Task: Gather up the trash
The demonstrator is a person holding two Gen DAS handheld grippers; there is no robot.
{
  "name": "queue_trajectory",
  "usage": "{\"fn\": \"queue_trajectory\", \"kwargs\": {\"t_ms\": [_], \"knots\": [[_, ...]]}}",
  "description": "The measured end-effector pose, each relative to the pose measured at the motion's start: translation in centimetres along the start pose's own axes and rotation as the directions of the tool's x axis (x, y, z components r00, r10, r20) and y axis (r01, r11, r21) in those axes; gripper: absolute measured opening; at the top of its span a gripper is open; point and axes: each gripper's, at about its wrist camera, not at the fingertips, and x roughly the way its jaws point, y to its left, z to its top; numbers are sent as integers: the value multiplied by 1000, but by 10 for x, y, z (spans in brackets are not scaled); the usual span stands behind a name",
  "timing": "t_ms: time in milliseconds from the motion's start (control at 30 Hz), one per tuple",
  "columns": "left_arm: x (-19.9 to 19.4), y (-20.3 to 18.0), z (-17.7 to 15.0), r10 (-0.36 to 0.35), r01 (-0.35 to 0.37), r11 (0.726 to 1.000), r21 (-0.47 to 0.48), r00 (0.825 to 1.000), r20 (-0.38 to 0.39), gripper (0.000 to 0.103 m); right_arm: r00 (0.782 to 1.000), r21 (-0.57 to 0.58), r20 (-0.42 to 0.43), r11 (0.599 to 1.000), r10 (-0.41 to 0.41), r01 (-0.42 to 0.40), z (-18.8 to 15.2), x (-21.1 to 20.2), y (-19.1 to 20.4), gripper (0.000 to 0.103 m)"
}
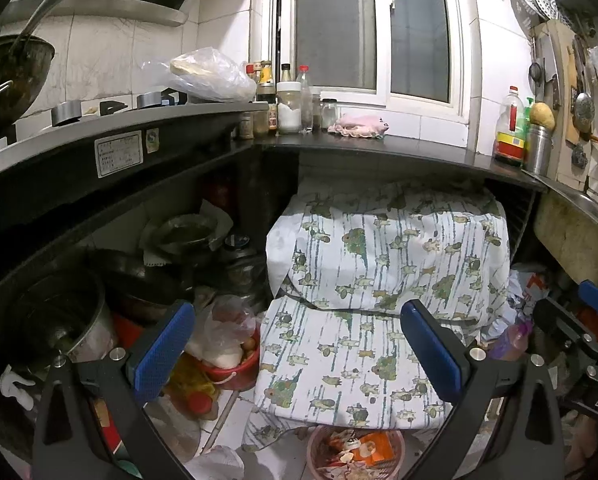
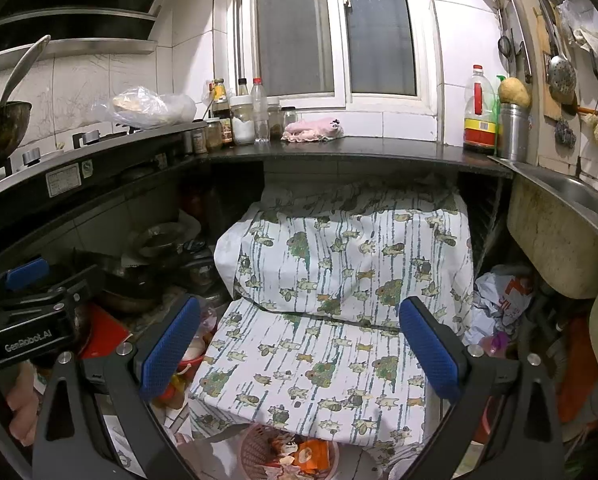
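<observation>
- the left gripper (image 1: pixel 297 350) is hanging with its jaws wide open, holding nothing.
- the right gripper (image 2: pixel 299 346) is hanging wide open too, holding nothing.
- both are pointing at a cloth (image 1: pixel 379 264) with frogs on it, under the counter (image 1: pixel 379 148).
- trash is sitting in a pink basket (image 1: pixel 355 454) on the floor, just below the cloth.

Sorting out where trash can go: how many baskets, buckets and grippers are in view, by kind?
Trash basket: 1
Red bucket: 1
Grippers: 2, left gripper and right gripper, both open
Total: 4
</observation>
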Motion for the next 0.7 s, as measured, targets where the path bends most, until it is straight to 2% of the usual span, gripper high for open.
{"fn": "queue_trajectory", "kwargs": {"t_ms": [700], "knots": [[3,-5,-2,51,-51,999,16,999,17,103,999,20,32,1000,14,-14,5,-10,-10,99]]}}
